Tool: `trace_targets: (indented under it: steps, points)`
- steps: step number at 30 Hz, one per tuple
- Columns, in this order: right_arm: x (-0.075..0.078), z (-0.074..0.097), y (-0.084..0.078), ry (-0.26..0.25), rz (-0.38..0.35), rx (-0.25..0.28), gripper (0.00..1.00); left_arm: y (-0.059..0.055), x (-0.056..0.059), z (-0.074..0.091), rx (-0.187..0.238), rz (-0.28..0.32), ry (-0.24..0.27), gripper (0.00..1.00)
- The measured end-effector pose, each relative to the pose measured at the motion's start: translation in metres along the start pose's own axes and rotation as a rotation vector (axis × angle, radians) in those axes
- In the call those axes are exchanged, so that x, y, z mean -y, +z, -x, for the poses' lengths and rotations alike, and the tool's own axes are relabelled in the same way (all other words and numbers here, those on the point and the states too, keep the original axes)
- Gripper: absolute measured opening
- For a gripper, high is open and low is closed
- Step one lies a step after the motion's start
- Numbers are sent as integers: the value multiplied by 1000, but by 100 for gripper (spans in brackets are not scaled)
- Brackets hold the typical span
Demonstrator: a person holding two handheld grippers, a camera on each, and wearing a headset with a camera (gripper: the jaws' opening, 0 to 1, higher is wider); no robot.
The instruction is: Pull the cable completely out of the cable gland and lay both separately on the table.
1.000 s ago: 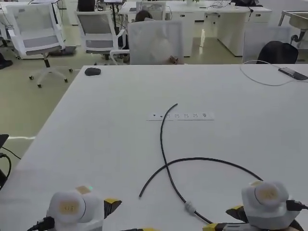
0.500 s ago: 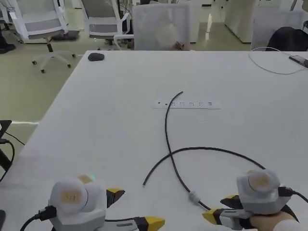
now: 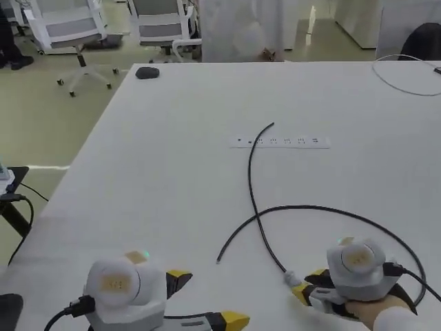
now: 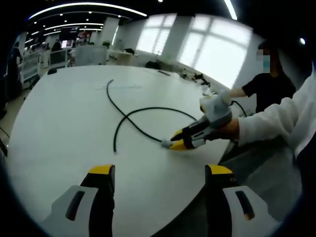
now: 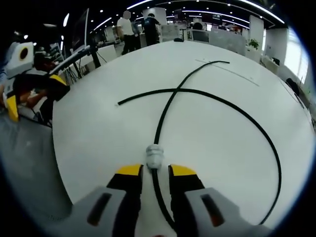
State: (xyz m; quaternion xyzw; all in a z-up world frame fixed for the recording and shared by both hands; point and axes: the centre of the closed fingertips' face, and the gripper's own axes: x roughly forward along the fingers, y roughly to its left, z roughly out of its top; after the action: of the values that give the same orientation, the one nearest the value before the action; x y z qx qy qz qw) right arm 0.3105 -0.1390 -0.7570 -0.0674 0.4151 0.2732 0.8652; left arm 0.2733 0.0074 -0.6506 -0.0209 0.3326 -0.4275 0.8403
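Note:
A long black cable (image 3: 310,208) lies looped on the white table (image 3: 165,172) and crosses over itself. A small pale cable gland (image 3: 291,278) sits on it near the front edge. My right gripper (image 3: 308,285) is down at the gland. In the right gripper view its jaws are drawn close on either side of the cable (image 5: 217,101), just behind the gland (image 5: 154,154), with a thin strip of table showing on each side. My left gripper (image 4: 159,170) stands wide open over bare table at the front left (image 3: 207,298), apart from the cable (image 4: 143,109).
A white power strip (image 3: 279,141) lies mid-table under the cable's far end. A dark mouse (image 3: 147,72) sits at the far left corner, and a thin white wire (image 3: 406,79) at the far right. Office chairs (image 3: 65,21) stand beyond the table.
The head camera has tilted down. My right gripper has moved forward and left up to the gland, and its jaws have narrowed around the cable. The left gripper has barely moved.

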Motion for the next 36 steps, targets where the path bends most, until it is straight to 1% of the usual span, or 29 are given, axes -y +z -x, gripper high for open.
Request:
trace_targets:
  steps: [3,4,5,6,9,13,17,21,22,26,30,32,35,36]
  points:
    - [0,-4,-3,-7,13,-14,18,-1,-1,0,-2,3,1,74]
    - [1,-5,-3,-10,24,-9,16,-1,-1,0,-3,5,2,74]
    - [1,-6,1,-12,38,9,15,-1,-1,0,-3,6,2,74]
    - [1,-7,1,-13,38,4,13,-1,-1,0,-3,7,2,74]
    - [1,-7,2,-14,71,3,13,-2,0,0,-6,11,2,73]
    - [2,-7,3,-18,70,0,13,-1,0,0,-2,9,1,72]
    - [1,-6,1,-5,39,-10,12,0,0,0,0,9,3,71]
    - [-3,1,3,14,-3,14,12,2,-1,1,11,7,4,70]
    - [-3,4,5,25,-11,27,12,3,-1,2,14,2,5,70]
    - [-8,15,10,57,4,40,12,7,0,3,26,-19,8,69]
    - [-13,30,15,90,27,54,11,12,3,4,43,-44,4,68]
    - [-15,36,18,102,35,67,11,14,4,5,49,-57,3,67]
    - [-21,49,27,137,41,100,11,18,6,7,66,-83,0,66]
    - [-23,53,29,145,48,103,11,19,6,8,73,-91,0,65]
